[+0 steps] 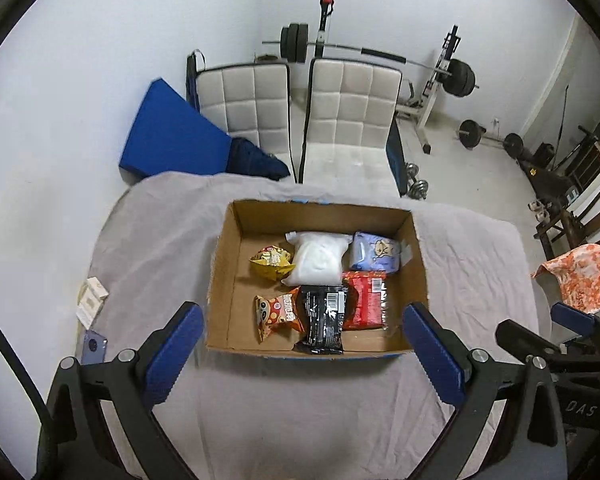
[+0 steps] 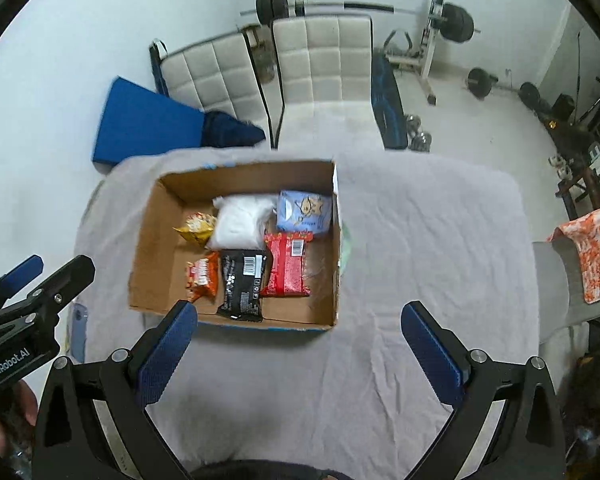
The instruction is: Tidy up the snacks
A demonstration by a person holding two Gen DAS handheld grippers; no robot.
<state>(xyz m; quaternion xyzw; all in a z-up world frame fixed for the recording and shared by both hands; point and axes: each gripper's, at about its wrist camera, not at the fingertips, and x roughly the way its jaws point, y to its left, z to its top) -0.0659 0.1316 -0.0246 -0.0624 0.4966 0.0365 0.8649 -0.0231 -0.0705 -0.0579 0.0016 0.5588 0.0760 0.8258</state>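
Note:
An open cardboard box (image 1: 224,264) (image 2: 152,236) sits on a grey cloth-covered table. Inside lie several snack packs: a yellow pack (image 1: 270,263), a white bag (image 1: 318,258) (image 2: 240,222), a pale blue pack (image 1: 376,252) (image 2: 306,210), an orange pack (image 1: 276,314) (image 2: 202,276), a black pack (image 1: 324,318) (image 2: 242,284) and a red pack (image 1: 366,300) (image 2: 288,264). My left gripper (image 1: 302,348) hangs open above the box's near edge, holding nothing. My right gripper (image 2: 300,344) is open too, over the bare cloth in front of the box's right corner.
A small white carton (image 1: 92,298) and a blue phone (image 1: 94,346) lie at the table's left edge. Two white padded chairs (image 1: 352,120) stand behind the table, with a blue mat (image 1: 172,136) and a barbell rack (image 1: 432,80). An orange patterned cloth (image 1: 580,276) is at right.

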